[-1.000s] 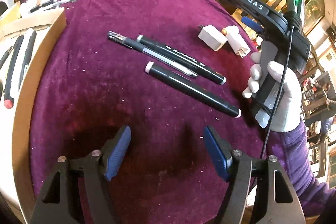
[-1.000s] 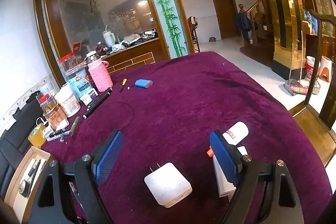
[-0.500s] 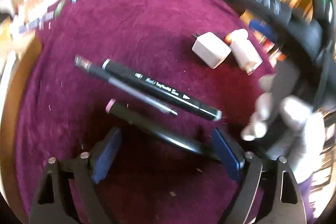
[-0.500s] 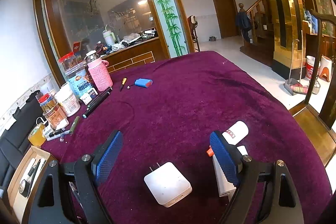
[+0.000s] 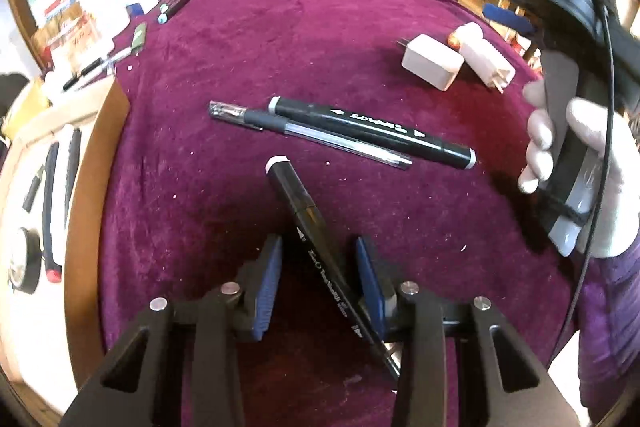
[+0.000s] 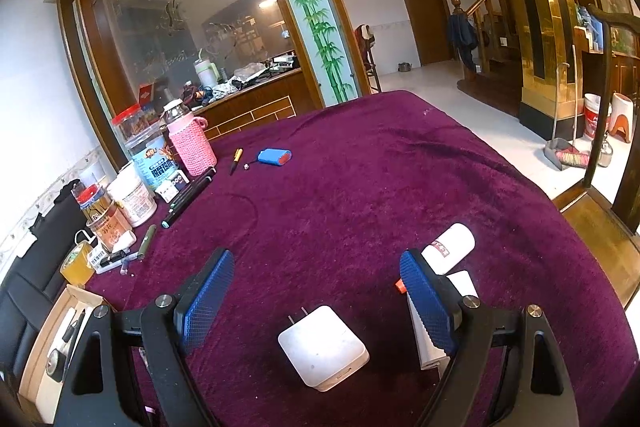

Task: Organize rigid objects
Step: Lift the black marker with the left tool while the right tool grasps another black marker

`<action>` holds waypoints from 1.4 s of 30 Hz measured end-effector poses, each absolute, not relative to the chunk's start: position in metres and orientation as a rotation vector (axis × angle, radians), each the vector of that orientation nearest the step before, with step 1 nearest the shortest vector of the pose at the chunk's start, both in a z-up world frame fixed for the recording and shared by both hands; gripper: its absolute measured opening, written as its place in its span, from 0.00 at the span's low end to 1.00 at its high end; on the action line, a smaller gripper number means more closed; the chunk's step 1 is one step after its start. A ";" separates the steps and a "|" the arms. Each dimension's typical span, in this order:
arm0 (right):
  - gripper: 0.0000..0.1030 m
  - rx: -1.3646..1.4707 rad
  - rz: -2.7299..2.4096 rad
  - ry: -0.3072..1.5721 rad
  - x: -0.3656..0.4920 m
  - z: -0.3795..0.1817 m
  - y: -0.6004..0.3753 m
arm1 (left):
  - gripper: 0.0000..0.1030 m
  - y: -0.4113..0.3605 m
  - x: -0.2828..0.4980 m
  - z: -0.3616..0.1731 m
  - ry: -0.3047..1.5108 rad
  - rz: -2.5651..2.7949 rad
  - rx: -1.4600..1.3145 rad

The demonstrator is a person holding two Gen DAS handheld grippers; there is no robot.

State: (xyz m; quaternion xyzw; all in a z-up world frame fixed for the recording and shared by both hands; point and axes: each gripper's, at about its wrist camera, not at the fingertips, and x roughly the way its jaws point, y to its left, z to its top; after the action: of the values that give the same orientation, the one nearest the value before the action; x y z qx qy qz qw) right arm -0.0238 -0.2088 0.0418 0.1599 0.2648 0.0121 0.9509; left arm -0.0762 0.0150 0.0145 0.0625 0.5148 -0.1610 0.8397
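Observation:
My left gripper (image 5: 318, 259) is shut on a black marker (image 5: 306, 215) with a white end cap, which sticks out forward above the purple cloth. A second black marker (image 5: 372, 131) and a clear pen (image 5: 308, 131) lie side by side ahead of it. My right gripper (image 6: 316, 283) is open and empty over a white charger (image 6: 324, 347), which also shows in the left wrist view (image 5: 430, 65). A white tube (image 6: 448, 249) and another white adapter (image 6: 464, 283) lie at its right finger. The right gripper body (image 5: 568, 75) shows at the right of the left wrist view.
A wooden tray (image 5: 96, 163) holding pens sits at the table's left edge. Jars, a pink bottle (image 6: 190, 143), markers and a blue battery pack (image 6: 274, 157) crowd the far left side. The table's right edge drops to the floor.
My left gripper moved forward and down over the nearest black marker, closed on it and lifted it, turning it to point forward. The right gripper has not moved.

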 end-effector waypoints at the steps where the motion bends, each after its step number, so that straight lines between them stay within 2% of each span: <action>1: 0.86 0.323 0.024 0.539 -0.024 0.042 -0.209 | 0.37 0.013 -0.077 0.014 1.089 -0.334 0.130; 2: 0.86 0.321 0.023 0.541 -0.024 0.042 -0.209 | 0.43 0.010 -0.078 0.014 1.086 -0.331 0.139; 3: 0.86 0.320 0.021 0.544 -0.024 0.041 -0.209 | 0.60 0.001 -0.080 0.012 1.080 -0.344 0.162; 4: 0.86 0.318 0.019 0.544 -0.024 0.041 -0.209 | 0.69 -0.006 -0.082 0.009 1.074 -0.361 0.176; 5: 0.86 0.317 0.017 0.545 -0.023 0.041 -0.210 | 0.84 -0.012 -0.084 0.006 1.060 -0.372 0.192; 6: 0.86 0.313 0.016 0.545 -0.023 0.041 -0.209 | 0.87 -0.019 -0.090 0.003 1.016 -0.363 0.205; 8: 0.86 0.304 0.012 0.543 -0.022 0.040 -0.208 | 0.86 -0.018 -0.091 0.002 0.989 -0.359 0.180; 10: 0.86 0.299 0.009 0.544 -0.022 0.040 -0.207 | 0.65 -0.010 -0.093 0.005 0.958 -0.347 0.178; 11: 0.86 0.297 0.010 0.547 -0.021 0.039 -0.207 | 0.40 -0.004 -0.094 0.008 0.947 -0.342 0.174; 12: 0.86 0.294 0.010 0.550 -0.020 0.038 -0.206 | 0.20 0.007 -0.093 0.010 0.953 -0.342 0.145; 13: 0.86 0.291 0.011 0.554 -0.020 0.037 -0.205 | 0.15 0.016 -0.091 0.012 0.962 -0.340 0.110; 20: 0.86 0.239 0.039 0.556 -0.019 0.036 -0.193 | 0.15 0.073 -0.096 0.025 0.944 -0.318 -0.089; 27: 0.86 0.095 0.376 0.761 -0.034 0.029 -0.139 | 0.15 0.083 -0.114 0.050 0.864 -0.362 -0.111; 30: 0.74 -0.027 0.431 0.818 -0.042 0.022 -0.115 | 0.15 0.088 -0.113 0.050 0.862 -0.374 -0.135; 32: 0.57 -0.053 0.449 0.846 -0.042 0.018 -0.106 | 0.15 0.090 -0.113 0.049 0.861 -0.376 -0.143; 34: 0.47 -0.075 0.468 0.876 -0.039 0.012 -0.099 | 0.15 0.092 -0.114 0.050 0.859 -0.378 -0.154; 42: 0.45 -0.121 0.518 0.932 -0.033 -0.002 -0.086 | 0.15 0.097 -0.114 0.049 0.862 -0.387 -0.176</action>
State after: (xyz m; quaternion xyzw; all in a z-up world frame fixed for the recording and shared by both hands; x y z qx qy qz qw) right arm -0.0327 -0.0856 -0.0018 -0.0579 0.4439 0.2468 0.8595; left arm -0.1135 0.0966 0.0489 -0.0845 0.4147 -0.1860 0.8867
